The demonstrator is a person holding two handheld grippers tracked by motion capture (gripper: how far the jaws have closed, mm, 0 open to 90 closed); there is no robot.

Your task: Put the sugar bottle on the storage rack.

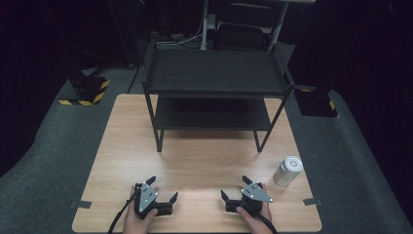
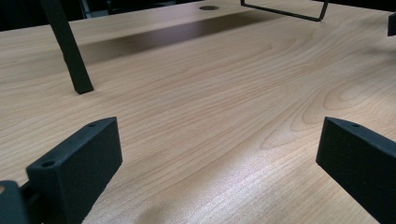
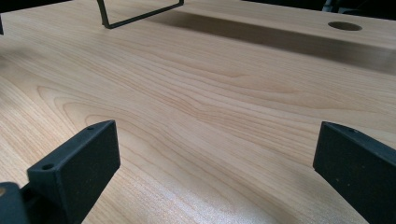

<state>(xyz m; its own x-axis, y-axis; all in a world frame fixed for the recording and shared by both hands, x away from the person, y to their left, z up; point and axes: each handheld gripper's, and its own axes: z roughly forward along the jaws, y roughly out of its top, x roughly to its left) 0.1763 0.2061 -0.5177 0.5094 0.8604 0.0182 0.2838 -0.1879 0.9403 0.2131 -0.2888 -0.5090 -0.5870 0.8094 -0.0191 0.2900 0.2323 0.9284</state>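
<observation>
Both grippers black. Left gripper (image 1: 162,187) and right gripper (image 1: 234,187) each carry a grey three-cornered plate with small pale screws, lower centre of high view. Black cables exit bottom edge. Blocky matte jaws, one screw hole per tip. Bare hands, no sleeves visible.

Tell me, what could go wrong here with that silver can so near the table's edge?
The can stands close to the right edge of the table, so a clumsy nudge from the right tool might tip it or push it off. Its smooth round side may slip between the open jaws. Lifting it could also bump the black shelf.
</observation>
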